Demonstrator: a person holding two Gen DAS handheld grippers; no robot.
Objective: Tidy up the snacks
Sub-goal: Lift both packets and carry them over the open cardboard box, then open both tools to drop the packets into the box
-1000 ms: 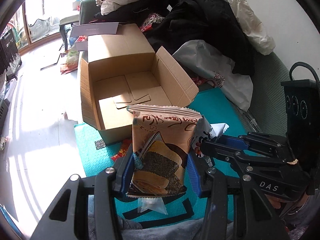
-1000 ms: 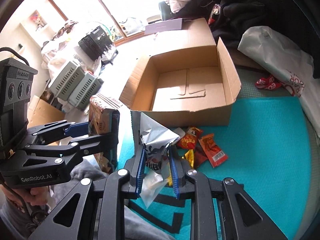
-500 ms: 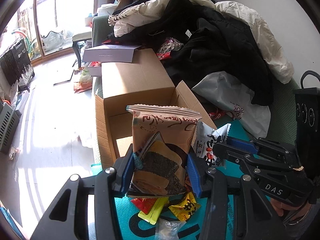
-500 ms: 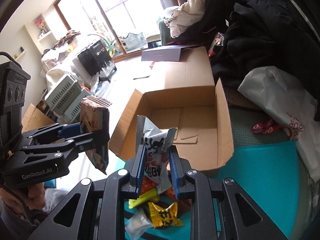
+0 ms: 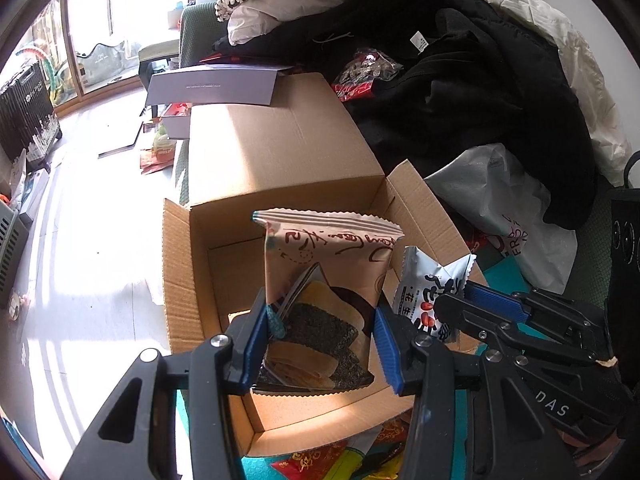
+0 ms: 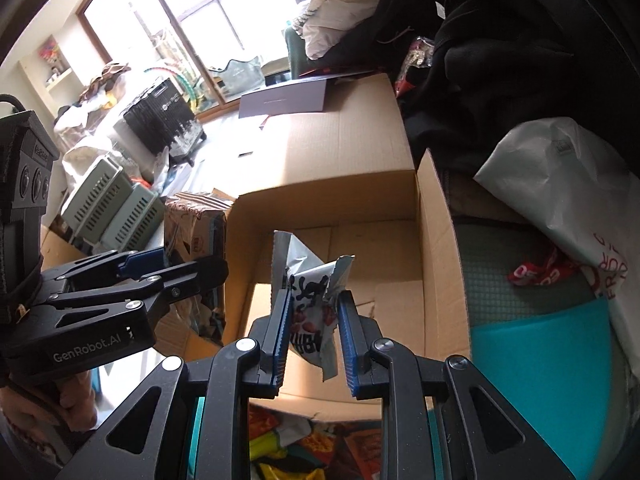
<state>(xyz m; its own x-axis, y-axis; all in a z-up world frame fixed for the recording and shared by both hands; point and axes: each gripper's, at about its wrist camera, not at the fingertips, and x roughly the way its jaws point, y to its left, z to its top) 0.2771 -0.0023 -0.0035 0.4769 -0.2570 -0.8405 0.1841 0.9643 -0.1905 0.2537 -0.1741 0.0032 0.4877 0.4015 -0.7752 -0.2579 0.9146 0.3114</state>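
My left gripper (image 5: pixel 320 344) is shut on a tan snack packet (image 5: pixel 324 300) printed with layered seaweed cake, held upright over the open cardboard box (image 5: pixel 280 152). My right gripper (image 6: pixel 312 328) is shut on a small silver-white packet (image 6: pixel 312 304) with red and black print, also above the box's inside (image 6: pixel 360 248). In the left wrist view the right gripper (image 5: pixel 452 308) and its white packet (image 5: pixel 428 300) sit just right of the tan one. The right wrist view shows the left gripper (image 6: pixel 200 268) with the tan packet (image 6: pixel 192 224) at the box's left wall.
Several loose snack packets (image 5: pixel 360 452) lie on the teal mat (image 6: pixel 540 360) in front of the box. Dark and white clothes (image 5: pixel 460 60) pile behind and to the right, with a white plastic bag (image 5: pixel 500 208) beside the box. A purple-grey folder (image 5: pixel 212 88) rests on the far flap.
Both grippers have carried their packets forward from above the teal mat to over the open box. The box now fills the middle of both views; the loose snacks have slid to the bottom edge.
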